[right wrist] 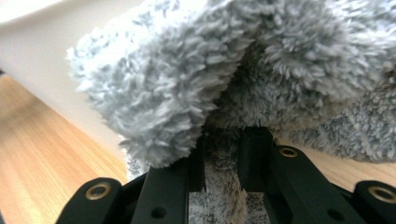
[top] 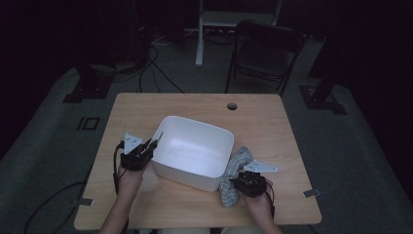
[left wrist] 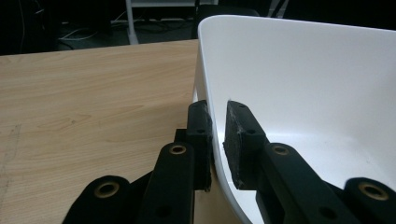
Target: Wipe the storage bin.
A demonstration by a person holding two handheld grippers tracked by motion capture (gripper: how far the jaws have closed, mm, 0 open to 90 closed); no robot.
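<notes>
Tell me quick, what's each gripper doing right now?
Left gripper: closed on the rim of the white tub, one jaw each side of the wall.
Right gripper: closed on the grey fluffy cloth.

Left tool (top: 152, 144) nearly closed, right tool (top: 238, 176) clamped

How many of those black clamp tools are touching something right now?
2. The left gripper has its fingers astride the white tub's wall; the right gripper pinches the grey fluffy cloth beside the tub.
</notes>
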